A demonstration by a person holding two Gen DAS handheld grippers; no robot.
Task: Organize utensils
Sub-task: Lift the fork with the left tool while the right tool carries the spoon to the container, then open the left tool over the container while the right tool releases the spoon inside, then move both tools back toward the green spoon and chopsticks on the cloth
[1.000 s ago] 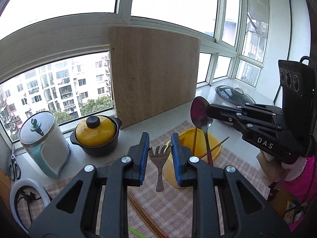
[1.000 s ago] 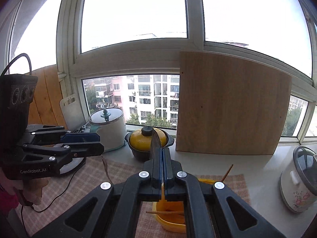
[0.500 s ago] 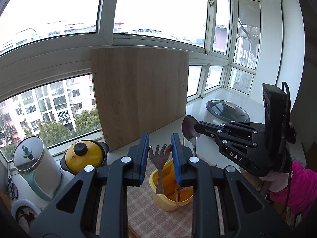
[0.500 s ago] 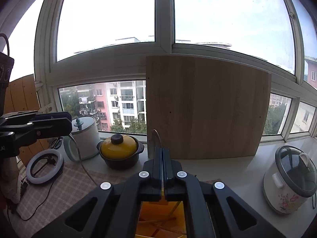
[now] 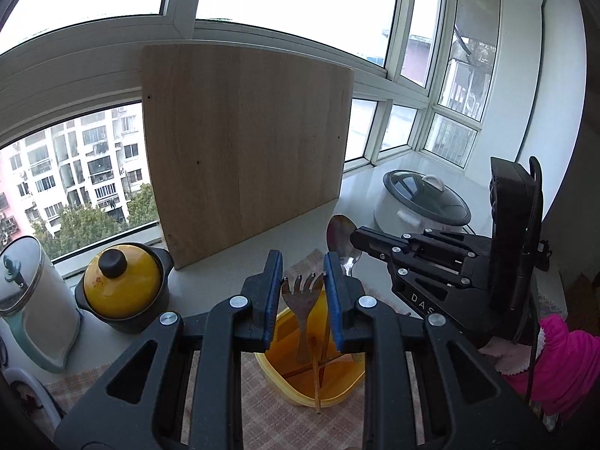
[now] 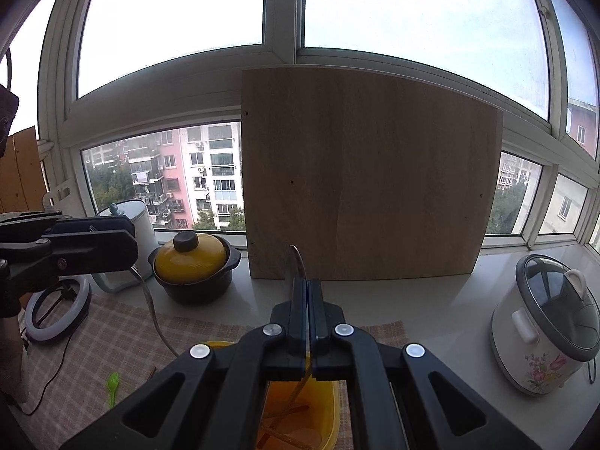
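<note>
Left gripper (image 5: 303,292) fills the foreground of the left wrist view, its blue pads set narrow on a fork (image 5: 302,302) whose tines stand upright between them and whose handle hangs down into a yellow container (image 5: 279,377) on the checked mat (image 5: 258,408). Wooden chopsticks (image 5: 315,371) lie inside that container. To the right, the right gripper (image 5: 356,238) holds a metal spoon (image 5: 339,238) with its bowl up, above the container's far side; a pink sleeve (image 5: 562,363) shows behind it. A wooden board (image 5: 243,150) leans against the window, a yellow-lidded pot (image 5: 122,287) to its left, a rice cooker (image 5: 422,204) to its right. From the right wrist view, the right gripper (image 6: 307,288) has its jaws pressed together on the spoon (image 6: 296,262), seen edge-on, directly over the yellow container (image 6: 333,416). The left gripper (image 6: 127,236) enters at the left with the fork handle (image 6: 153,315) hanging from it. A small green spoon (image 6: 112,382) lies on the mat.
</note>
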